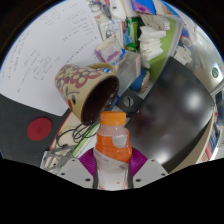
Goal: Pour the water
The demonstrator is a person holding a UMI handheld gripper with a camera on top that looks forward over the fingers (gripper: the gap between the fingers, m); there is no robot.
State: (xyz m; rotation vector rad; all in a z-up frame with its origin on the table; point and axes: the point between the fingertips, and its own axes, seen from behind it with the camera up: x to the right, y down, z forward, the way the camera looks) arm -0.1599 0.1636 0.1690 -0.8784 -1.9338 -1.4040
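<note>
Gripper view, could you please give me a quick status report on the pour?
Gripper shut on clear bottle with orange cap. Bottle tipped forward, cap on, pointing at floral ceramic mug. Mug tilted, mouth toward bottle. Black cables beside bottle.

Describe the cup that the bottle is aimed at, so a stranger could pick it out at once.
Start at the gripper, whose fingers clamp a clear plastic bottle with an orange cap. Just beyond the cap, on the dark desk, a cream ceramic cup with a floral pattern sits, its dark mouth facing the bottle. It is the only flowered, round vessel among the papers and boxes behind.
</note>
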